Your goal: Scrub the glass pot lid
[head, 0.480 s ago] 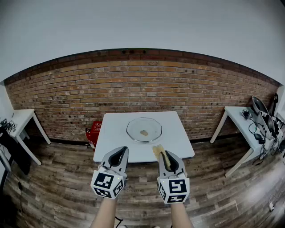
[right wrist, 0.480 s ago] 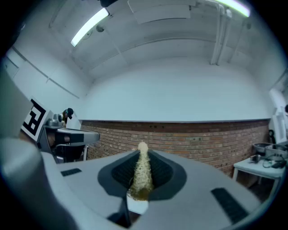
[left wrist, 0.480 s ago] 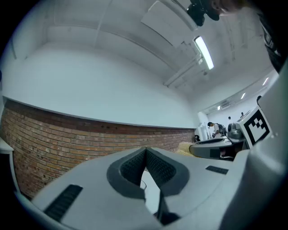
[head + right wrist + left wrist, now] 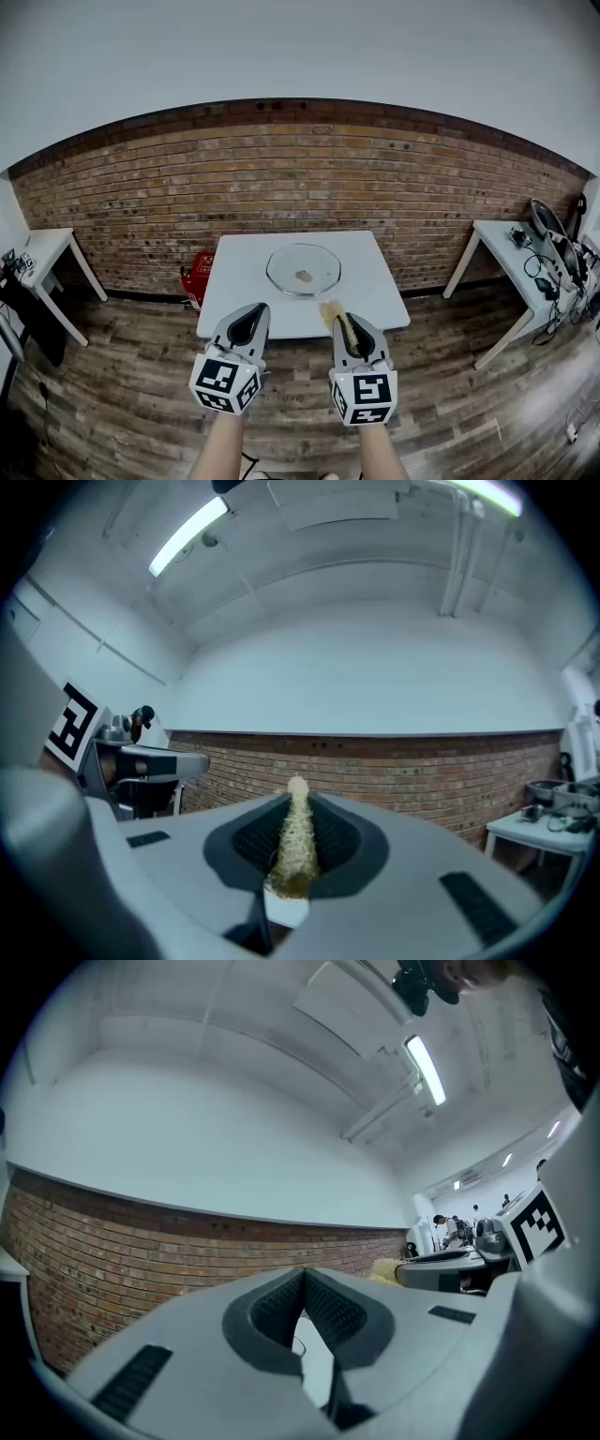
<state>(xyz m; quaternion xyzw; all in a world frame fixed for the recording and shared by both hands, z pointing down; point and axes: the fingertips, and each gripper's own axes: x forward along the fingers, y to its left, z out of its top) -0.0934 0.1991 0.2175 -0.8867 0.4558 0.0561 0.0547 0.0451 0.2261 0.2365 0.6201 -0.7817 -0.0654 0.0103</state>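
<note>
The round glass pot lid (image 4: pixel 303 270) lies flat on the white table (image 4: pixel 239 281), with a brownish smear near its middle. Both grippers hover in front of the table's near edge, well short of the lid. My left gripper (image 4: pixel 253 317) is shut with nothing between its pads (image 4: pixel 302 1309). My right gripper (image 4: pixel 339 323) is shut on a straw-coloured scrubbing pad (image 4: pixel 333 315), which pokes out past the fingertips; in the right gripper view the scrubbing pad (image 4: pixel 295 841) runs up between the jaws.
A brick wall (image 4: pixel 300 178) backs the table. A red canister (image 4: pixel 198 277) stands on the floor at the table's left. Smaller white tables stand at far left (image 4: pixel 42 248) and at right (image 4: pixel 525 267), the right one holding cables and gear. Wooden floor lies all round.
Both grippers have edged slightly forward towards the table; otherwise the scene is the same.
</note>
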